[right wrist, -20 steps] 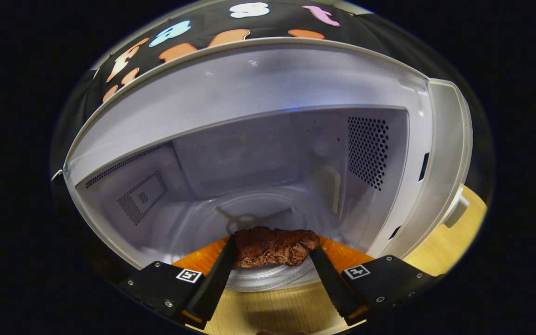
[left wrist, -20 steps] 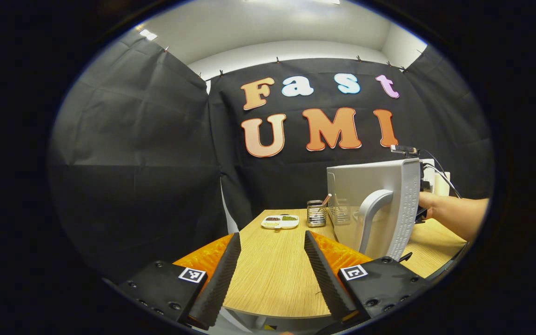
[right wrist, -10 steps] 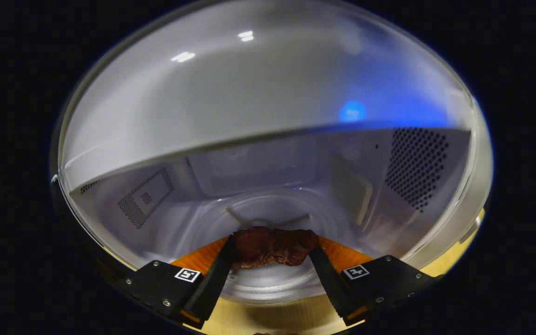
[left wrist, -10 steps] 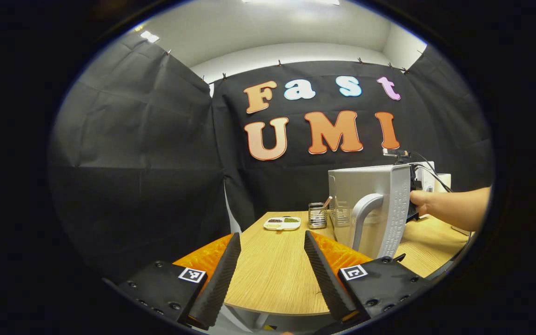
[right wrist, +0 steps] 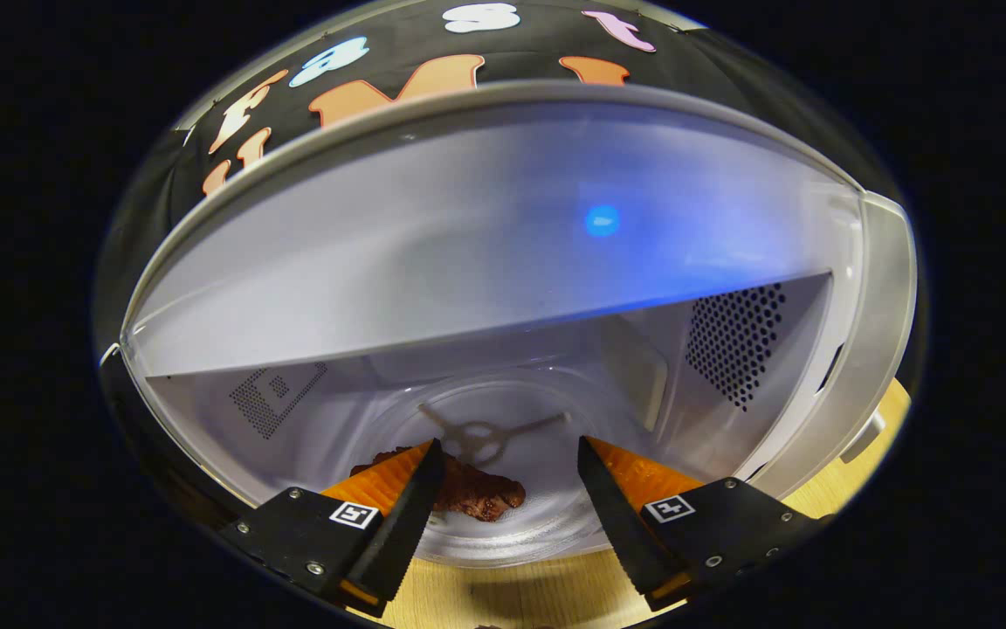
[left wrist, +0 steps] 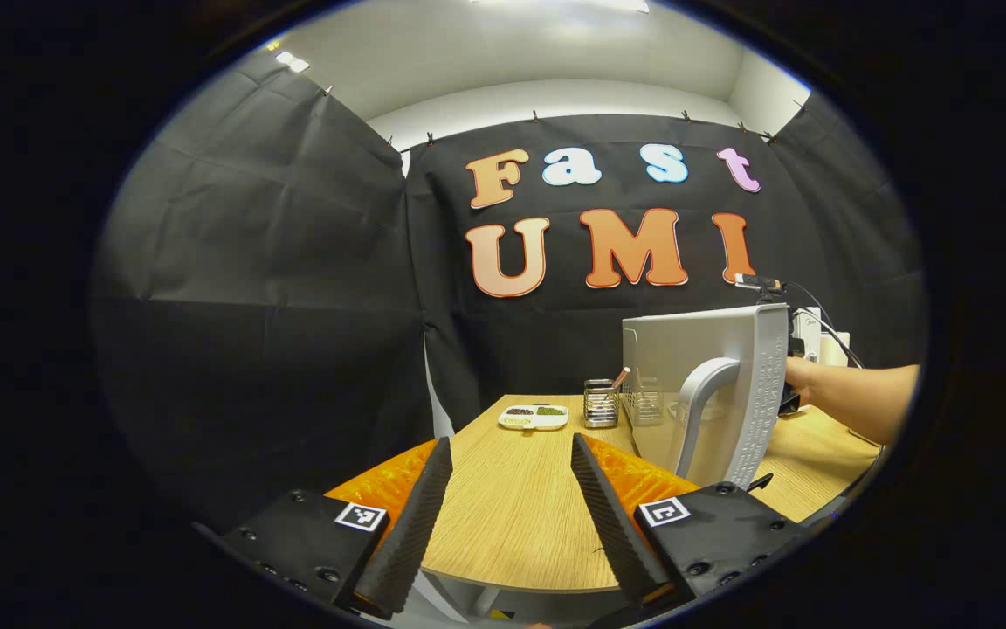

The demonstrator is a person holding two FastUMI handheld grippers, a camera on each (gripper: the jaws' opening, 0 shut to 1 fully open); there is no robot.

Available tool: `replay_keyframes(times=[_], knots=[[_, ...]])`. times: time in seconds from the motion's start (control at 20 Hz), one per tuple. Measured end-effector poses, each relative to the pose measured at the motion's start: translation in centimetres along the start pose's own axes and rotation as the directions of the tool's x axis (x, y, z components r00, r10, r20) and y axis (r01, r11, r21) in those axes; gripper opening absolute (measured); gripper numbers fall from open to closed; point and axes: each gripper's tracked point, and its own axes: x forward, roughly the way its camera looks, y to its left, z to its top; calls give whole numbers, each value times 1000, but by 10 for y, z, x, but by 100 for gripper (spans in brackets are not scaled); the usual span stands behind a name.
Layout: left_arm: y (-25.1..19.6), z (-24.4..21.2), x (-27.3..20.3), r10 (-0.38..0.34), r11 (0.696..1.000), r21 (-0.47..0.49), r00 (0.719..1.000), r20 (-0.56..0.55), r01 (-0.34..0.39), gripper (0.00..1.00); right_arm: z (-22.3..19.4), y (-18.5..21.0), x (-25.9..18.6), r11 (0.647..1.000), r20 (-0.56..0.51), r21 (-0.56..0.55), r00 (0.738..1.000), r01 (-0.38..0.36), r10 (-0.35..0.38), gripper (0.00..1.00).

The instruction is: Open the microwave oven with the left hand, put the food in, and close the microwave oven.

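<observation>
Right tool [right wrist: 510, 489] spread wide, empty; steak [right wrist: 468, 494] loose on oven [right wrist: 852, 367] plate, just ahead, toward its left finger. Left tool [left wrist: 510, 489] likewise gaping.

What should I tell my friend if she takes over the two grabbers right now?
Left gripper: open, holding nothing, above the light wooden table.
Right gripper: open at the mouth of the white microwave oven; a hand shows behind the door.
Brown cooked steak: lying on the clear glass turntable inside.
White microwave door with curved handle: wide open.
Done: door opened, food in.
Left: pull right gripper out, close door.
</observation>
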Motion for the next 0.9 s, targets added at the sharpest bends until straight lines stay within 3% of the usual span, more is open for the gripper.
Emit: replay_keyframes(times=[0.2,0.4,0.7,0.75,0.9], knots=[[-22,0,9,-53,999,-3,999,-6,53,82,1,-12,-30,998,48,-53,999,-21,24,95],[-45,3,12,-92,996,6,996,-2,92,82,8,-21,-72,997,87,-28,993,-72,74,95],[-76,-3,13,-140,990,0,990,-29,140,82,31,-46,-140,992,193,-46,973,-118,125,95],[-84,-3,13,-157,988,0,987,-28,157,89,36,-52,-150,991,209,-55,969,-122,131,95],[-112,-1,13,-202,979,10,979,-27,202,86,40,-69,-178,987,232,-67,960,-147,159,95]])
